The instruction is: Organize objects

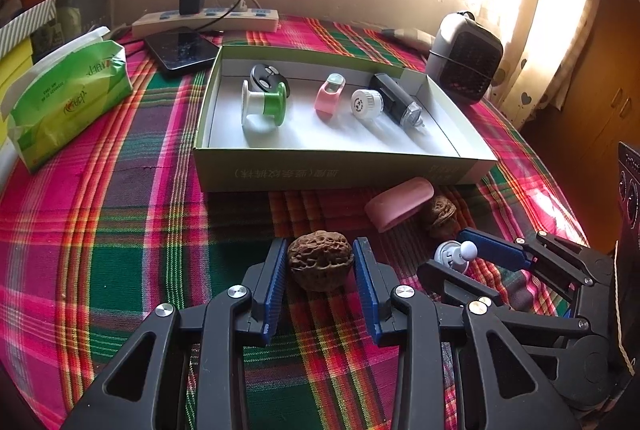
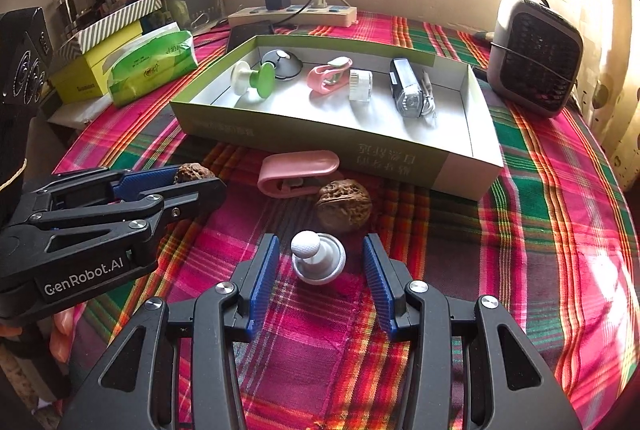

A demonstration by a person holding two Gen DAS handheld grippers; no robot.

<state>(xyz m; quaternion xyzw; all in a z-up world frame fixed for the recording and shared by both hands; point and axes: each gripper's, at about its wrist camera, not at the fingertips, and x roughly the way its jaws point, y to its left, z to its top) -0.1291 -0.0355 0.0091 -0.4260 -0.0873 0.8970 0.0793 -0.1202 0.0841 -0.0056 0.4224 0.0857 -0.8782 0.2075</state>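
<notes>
On the plaid cloth in the left wrist view, my left gripper point(image 1: 321, 242) is shut on a brown walnut point(image 1: 320, 266), both blue pads against its sides. The right wrist view has that gripper point(image 2: 198, 177) at the left. My right gripper point(image 2: 321, 239) is open around a small white knob piece point(image 2: 318, 258), with gaps on both sides. A second walnut point(image 2: 344, 204) and a pink case point(image 2: 298, 170) lie just beyond it, in front of the open cardboard box point(image 2: 400, 158). Inside the box are a green-and-white spool point(image 2: 256, 78), a pink clip point(image 2: 330, 74), a white cap point(image 2: 360, 84) and a black light point(image 2: 406, 92).
A green tissue pack point(image 1: 68, 98) stands left of the box. A power strip point(image 1: 208, 18) and a dark phone point(image 1: 182, 50) lie behind the box. A small grey heater point(image 2: 536, 54) stands at the box's right. A black speaker point(image 2: 24, 62) is at the far left.
</notes>
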